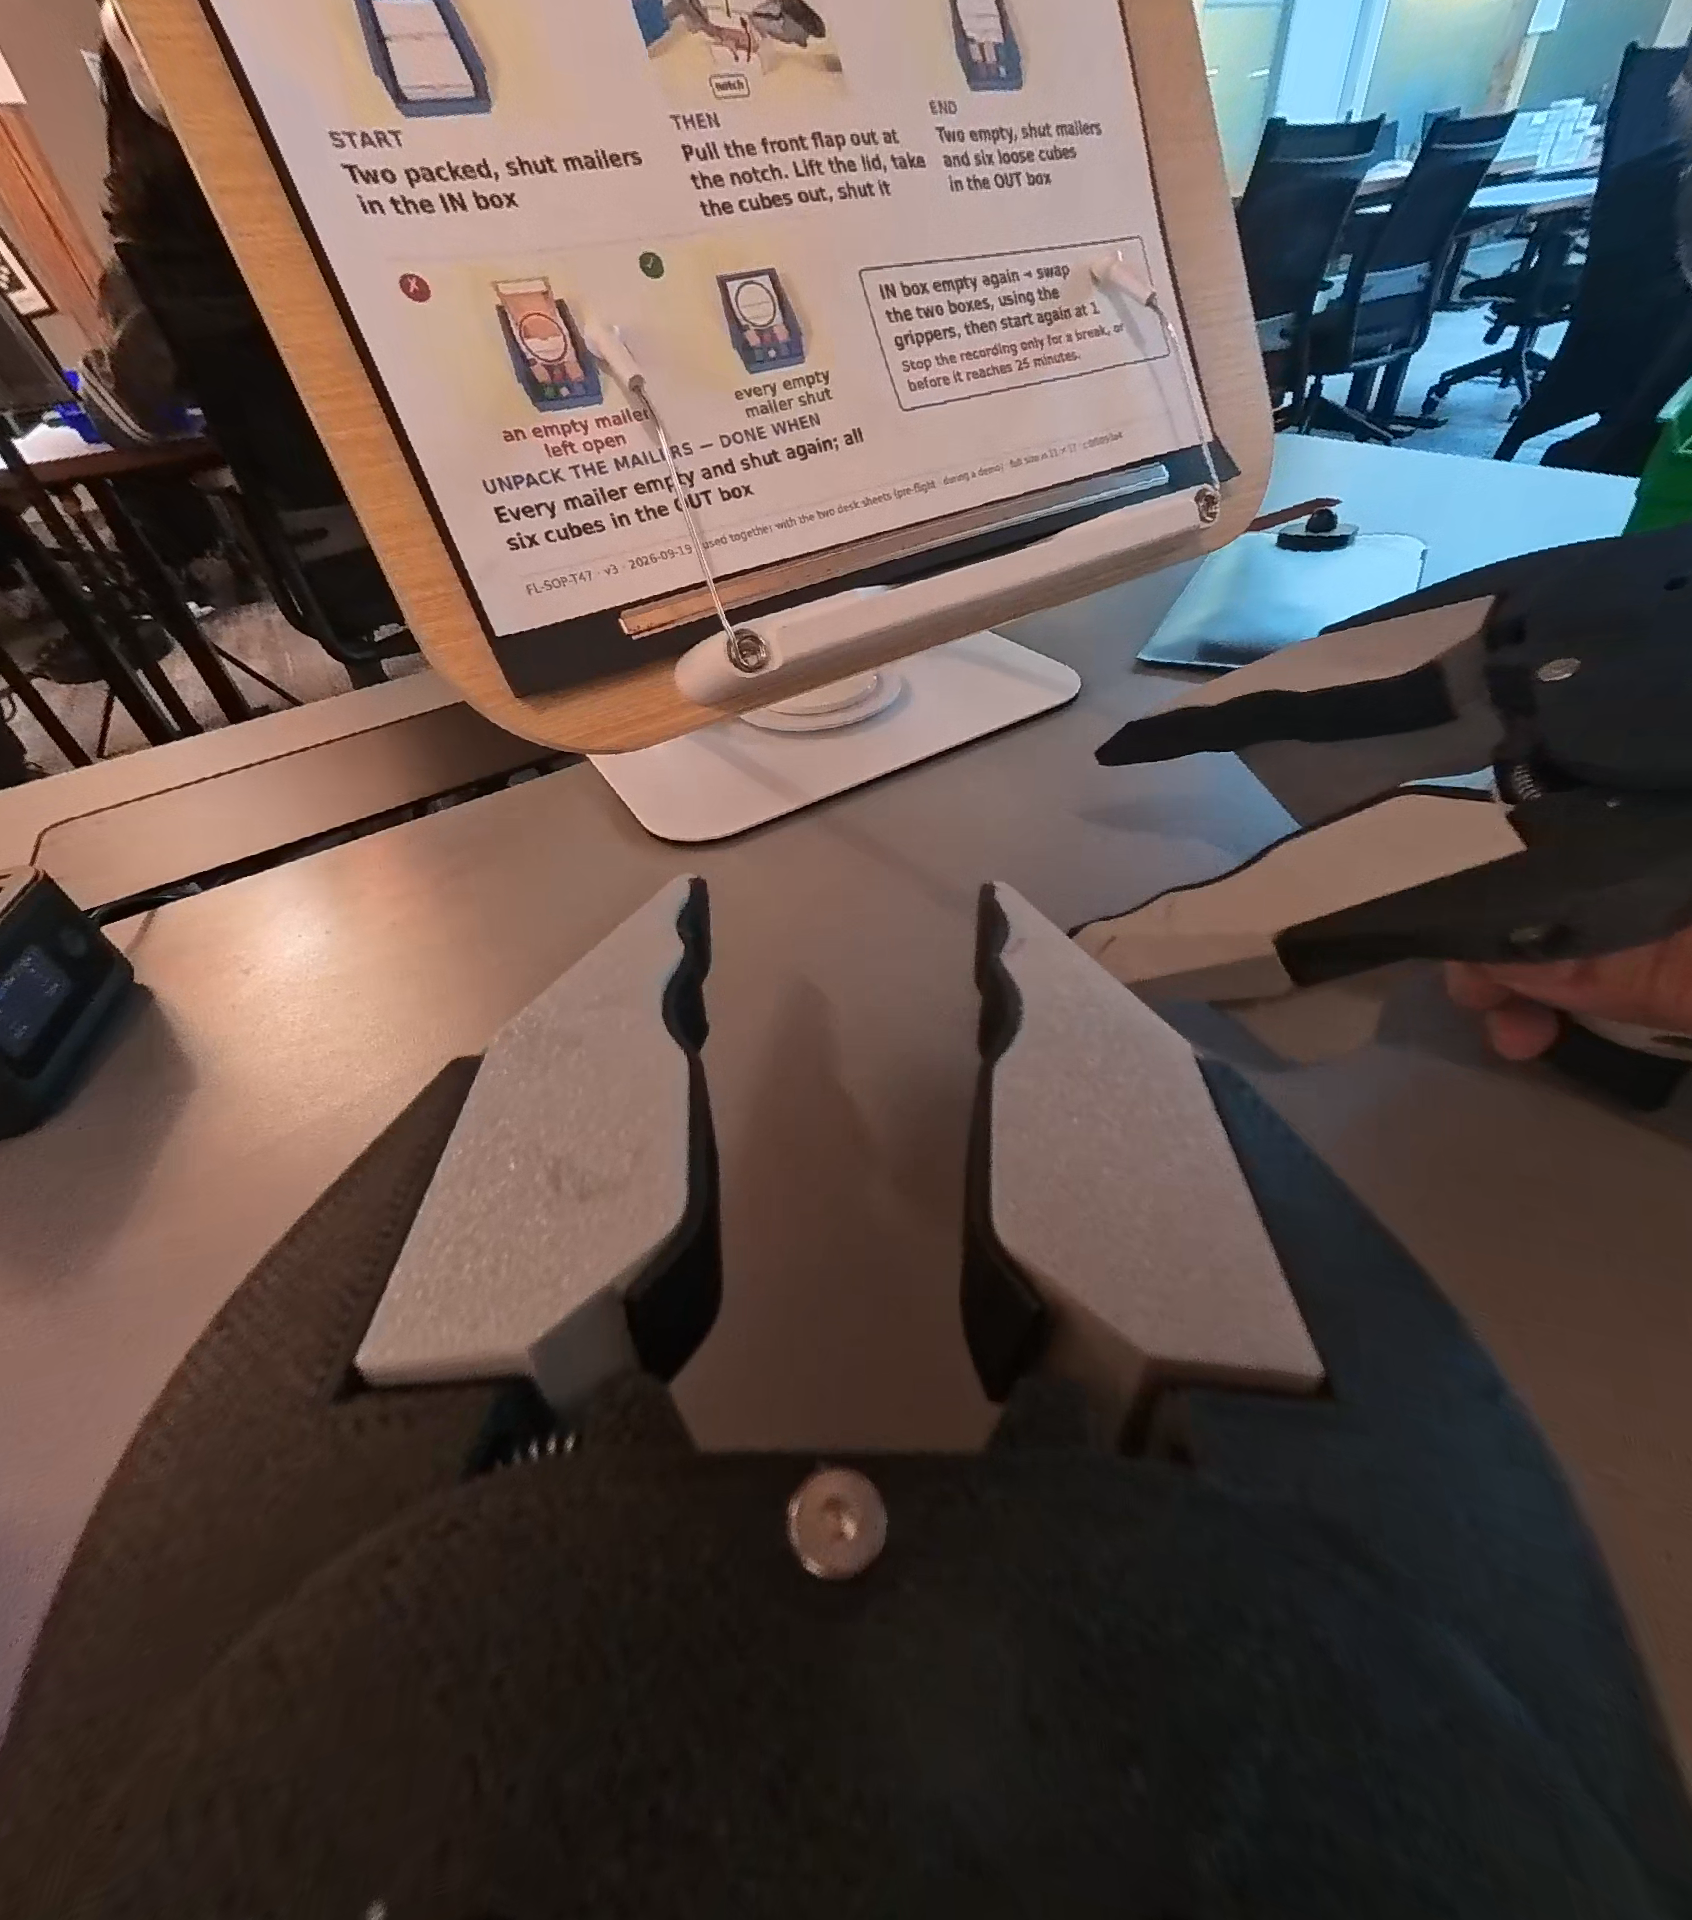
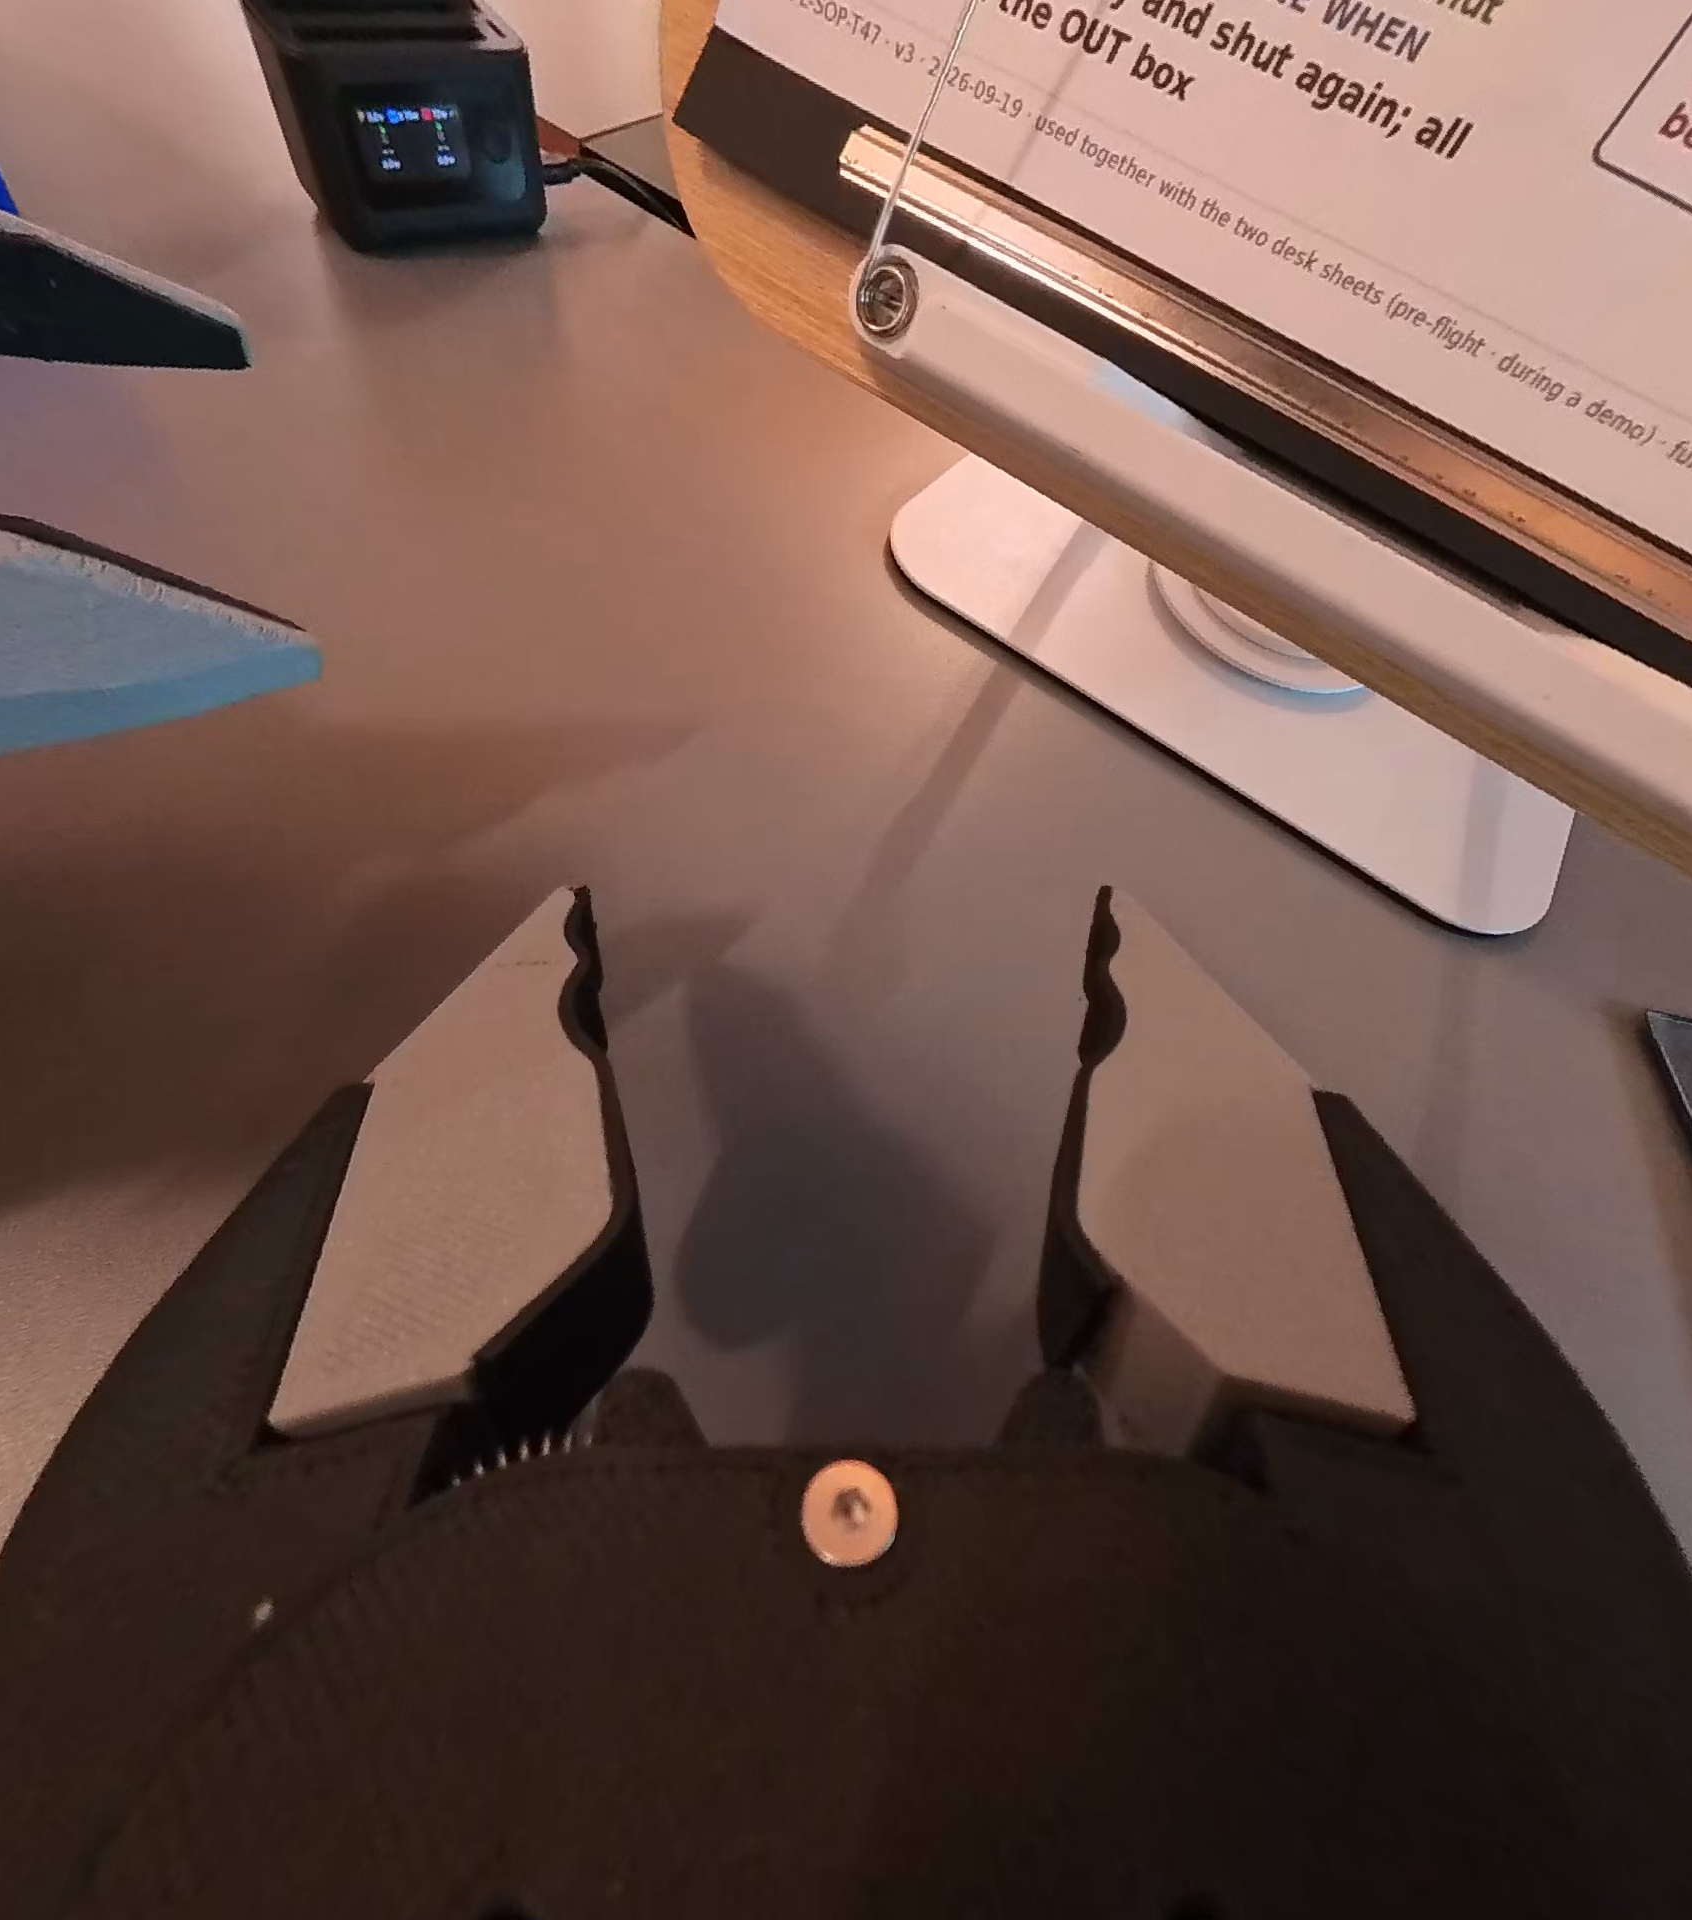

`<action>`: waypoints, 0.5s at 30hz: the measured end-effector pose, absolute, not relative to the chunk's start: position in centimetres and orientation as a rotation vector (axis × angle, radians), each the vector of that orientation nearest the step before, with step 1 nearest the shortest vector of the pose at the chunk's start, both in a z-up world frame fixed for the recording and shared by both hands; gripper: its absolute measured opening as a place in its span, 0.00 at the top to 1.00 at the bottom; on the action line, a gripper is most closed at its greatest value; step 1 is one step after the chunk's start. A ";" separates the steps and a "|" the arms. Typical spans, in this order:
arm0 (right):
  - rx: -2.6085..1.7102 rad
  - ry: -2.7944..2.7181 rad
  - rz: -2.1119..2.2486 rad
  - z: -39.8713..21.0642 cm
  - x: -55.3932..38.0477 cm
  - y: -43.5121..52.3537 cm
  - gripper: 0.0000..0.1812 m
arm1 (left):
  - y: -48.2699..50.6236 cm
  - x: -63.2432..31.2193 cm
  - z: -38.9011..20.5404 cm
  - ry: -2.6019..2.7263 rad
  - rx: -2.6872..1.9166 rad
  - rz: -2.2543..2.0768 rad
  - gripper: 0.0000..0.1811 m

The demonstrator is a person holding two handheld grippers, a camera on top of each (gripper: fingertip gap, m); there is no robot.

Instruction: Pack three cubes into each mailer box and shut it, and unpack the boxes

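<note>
You're holding both grippers over the bare grey worktop, left gripper and right gripper fingers apart, gripping nothing; instruction stand ahead. Mailer boxes, cubes: out of view.

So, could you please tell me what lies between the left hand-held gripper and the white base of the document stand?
Nothing: the left wrist view shows only bare grey table between the left hand-held gripper and the stand's white base.
</note>
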State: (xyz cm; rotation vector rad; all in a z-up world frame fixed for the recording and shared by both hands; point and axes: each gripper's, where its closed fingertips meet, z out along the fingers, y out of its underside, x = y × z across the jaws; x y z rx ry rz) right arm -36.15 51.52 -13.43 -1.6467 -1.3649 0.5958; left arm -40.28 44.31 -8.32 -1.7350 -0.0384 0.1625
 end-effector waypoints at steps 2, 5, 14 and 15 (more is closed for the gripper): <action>-1.642 -1.364 0.594 -13.4 -36.1 51.5 0.50 | 44.3 -40.3 -8.3 -0.041 -1.734 0.166 0.73; -1.642 -1.366 0.595 -13.4 -36.2 51.5 0.50 | 44.2 -40.3 -8.3 -0.039 -1.733 0.186 0.75; -1.663 -1.363 0.621 -13.5 -36.1 51.5 0.50 | 44.0 -39.2 -8.7 -0.001 -1.761 0.229 0.74; -1.661 -1.363 0.622 -13.5 -36.1 51.5 0.50 | 44.0 -38.9 -8.7 0.002 -1.766 0.224 0.72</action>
